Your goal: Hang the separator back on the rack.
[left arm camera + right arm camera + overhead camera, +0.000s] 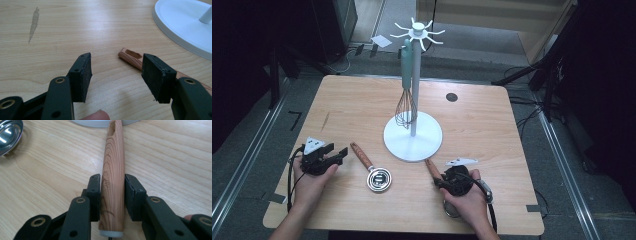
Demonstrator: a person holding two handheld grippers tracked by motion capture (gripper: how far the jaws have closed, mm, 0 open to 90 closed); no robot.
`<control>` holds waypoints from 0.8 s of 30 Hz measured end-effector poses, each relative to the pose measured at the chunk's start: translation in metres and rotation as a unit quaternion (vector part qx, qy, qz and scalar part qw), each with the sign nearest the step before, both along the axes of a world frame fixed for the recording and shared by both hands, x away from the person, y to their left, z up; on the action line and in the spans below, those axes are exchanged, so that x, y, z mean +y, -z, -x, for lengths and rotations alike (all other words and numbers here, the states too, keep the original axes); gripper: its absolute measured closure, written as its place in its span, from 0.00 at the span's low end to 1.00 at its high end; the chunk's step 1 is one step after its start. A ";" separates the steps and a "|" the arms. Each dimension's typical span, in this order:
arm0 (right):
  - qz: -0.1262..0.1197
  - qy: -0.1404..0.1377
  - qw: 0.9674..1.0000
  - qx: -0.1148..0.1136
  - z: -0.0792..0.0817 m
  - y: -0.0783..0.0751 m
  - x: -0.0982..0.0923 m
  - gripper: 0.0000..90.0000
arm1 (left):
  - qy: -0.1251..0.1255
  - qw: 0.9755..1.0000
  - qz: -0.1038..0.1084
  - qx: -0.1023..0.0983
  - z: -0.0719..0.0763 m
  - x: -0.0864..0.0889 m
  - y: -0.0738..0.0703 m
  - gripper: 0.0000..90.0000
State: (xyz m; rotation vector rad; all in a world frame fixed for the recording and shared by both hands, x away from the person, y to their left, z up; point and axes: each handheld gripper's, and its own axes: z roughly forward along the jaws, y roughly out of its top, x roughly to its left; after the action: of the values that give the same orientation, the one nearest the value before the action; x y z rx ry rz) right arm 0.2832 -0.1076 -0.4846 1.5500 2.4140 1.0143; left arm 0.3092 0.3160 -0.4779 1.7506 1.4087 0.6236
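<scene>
High view first: white utensil stand (413,136) sits mid-bench, and the teal-handled whisk (406,95) already hangs from one of its hooks at the top. So I'd call that one utensil sorted, two to go, if the job is hanging everything on the stand.

Still lying on the bench (362,100): a wooden-handled metal scoop (372,169) just left of the stand's base on the person's side, and a second utensil with a wooden handle (432,169) just right of the base on the same near edge.

Right gripper (443,181) is on that second one. In the right gripper view its pads sit on both sides of the handle (113,182), clamped on or very nearly so, and the handle's tip with its hanging hole points toward the stand base. It looks flat on the bench, not lifted yet.

Left gripper (343,153) rests left of the scoop, jaws parted with nothing between them. In the left gripper view the scoop's handle end (131,56) lies just past the right jaw, untouched.

Writing: none I can read. There's some faint mark stamped into the handle in the right gripper view, too small to make out.
</scene>
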 end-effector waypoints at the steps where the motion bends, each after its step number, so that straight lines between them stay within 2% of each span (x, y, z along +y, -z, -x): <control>1: 0.004 0.003 1.000 -0.005 0.000 0.000 -0.002 0.76 | 0.000 1.000 0.000 0.000 0.000 0.000 0.000 0.47; 9: 0.010 0.004 1.000 -0.023 0.002 -0.003 -0.004 0.68 | 0.001 1.000 0.001 0.001 0.000 0.000 0.000 0.47; 14: 0.013 0.012 0.999 -0.040 0.004 -0.014 -0.008 0.66 | 0.001 1.000 0.002 0.002 0.000 0.001 0.000 0.47; 19: 0.036 0.016 0.998 -0.039 0.006 -0.023 -0.005 0.70 | 0.001 1.000 0.001 0.003 0.000 0.000 0.000 0.47; 21: 0.044 0.017 0.998 -0.032 0.006 -0.025 -0.002 0.72 | 0.000 1.000 0.001 0.002 0.000 0.001 0.000 0.47; 24: 0.051 0.017 0.998 -0.025 0.008 -0.031 0.002 0.80 | 0.000 1.000 0.002 0.002 0.000 0.001 0.000 0.47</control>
State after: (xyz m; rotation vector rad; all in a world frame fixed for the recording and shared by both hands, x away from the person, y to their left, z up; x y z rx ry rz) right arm 0.2752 -0.1051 -0.4533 1.5088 2.3585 0.8983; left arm 0.3094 0.3167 -0.4776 1.7493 1.4111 0.6165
